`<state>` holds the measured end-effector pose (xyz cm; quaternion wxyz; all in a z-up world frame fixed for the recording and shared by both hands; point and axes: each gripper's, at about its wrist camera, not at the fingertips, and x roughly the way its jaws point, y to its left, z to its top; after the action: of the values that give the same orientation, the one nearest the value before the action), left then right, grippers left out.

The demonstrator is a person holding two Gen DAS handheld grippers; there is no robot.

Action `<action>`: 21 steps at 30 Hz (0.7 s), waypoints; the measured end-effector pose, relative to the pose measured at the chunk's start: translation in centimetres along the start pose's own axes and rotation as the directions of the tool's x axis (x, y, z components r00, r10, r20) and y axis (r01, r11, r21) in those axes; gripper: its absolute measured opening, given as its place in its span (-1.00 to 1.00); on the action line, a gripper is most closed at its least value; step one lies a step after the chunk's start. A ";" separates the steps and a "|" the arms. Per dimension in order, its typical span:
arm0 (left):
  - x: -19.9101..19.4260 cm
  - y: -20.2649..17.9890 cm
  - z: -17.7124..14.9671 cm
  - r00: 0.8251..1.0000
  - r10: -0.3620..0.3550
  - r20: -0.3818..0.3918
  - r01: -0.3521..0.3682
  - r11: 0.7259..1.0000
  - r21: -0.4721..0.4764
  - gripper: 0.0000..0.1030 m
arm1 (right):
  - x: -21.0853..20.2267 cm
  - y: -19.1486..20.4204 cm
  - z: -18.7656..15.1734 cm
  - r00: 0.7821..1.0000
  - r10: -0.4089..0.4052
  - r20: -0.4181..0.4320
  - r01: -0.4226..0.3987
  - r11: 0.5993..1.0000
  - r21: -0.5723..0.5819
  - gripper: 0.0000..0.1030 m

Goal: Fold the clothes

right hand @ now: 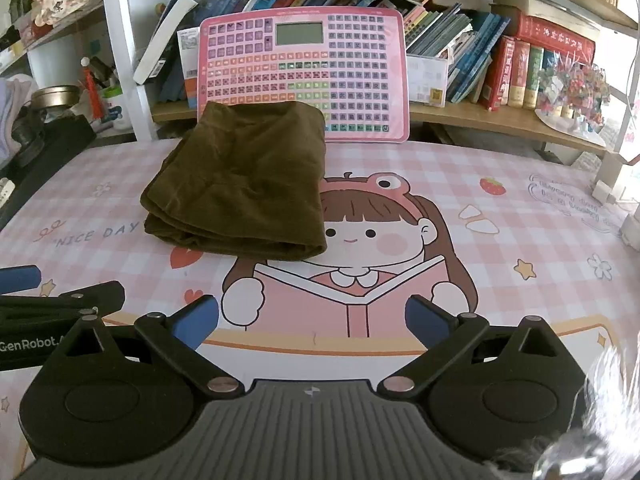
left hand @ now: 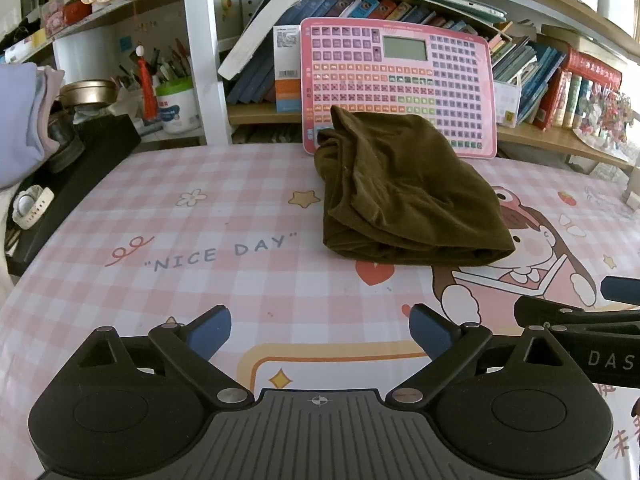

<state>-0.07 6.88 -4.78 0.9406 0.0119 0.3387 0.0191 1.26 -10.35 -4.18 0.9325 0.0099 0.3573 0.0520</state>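
Folded garment (left hand: 404,192) lies on table (left hand: 200,292), before keyboard board (left hand: 400,80).

Bare tablecloth (right hand: 500,248) right of folded garment (right hand: 240,184) (keyboard board (right hand: 360,80) behind).

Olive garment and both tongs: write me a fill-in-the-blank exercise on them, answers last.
1. The olive garment lies ____ on the checked tablecloth.
2. Both the left tongs and the right tongs are ____.
3. Behind the garment a ____ keyboard toy leans on the bookshelf.

Answers: folded; open; pink
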 end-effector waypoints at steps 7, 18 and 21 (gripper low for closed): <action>0.1 0.0 0.1 1.000 -0.001 -0.001 0.001 1.000 -0.002 0.90 | 0.1 0.0 0.0 1.000 0.000 -0.005 0.000 1.000 -0.003 0.95; 0.3 0.1 0.2 1.000 -0.002 -0.007 0.002 1.000 -0.005 0.90 | 0.3 0.0 0.1 1.000 -0.001 -0.010 0.001 1.000 -0.009 0.95; 0.3 0.1 0.2 1.000 -0.002 -0.009 0.002 1.000 -0.005 0.90 | 0.4 0.0 0.1 1.000 -0.002 -0.010 0.002 1.000 -0.009 0.96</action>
<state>0.29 6.96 -4.77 0.9391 0.0091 0.3429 0.0191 1.60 -10.28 -4.37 0.9308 0.0050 0.3617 0.0529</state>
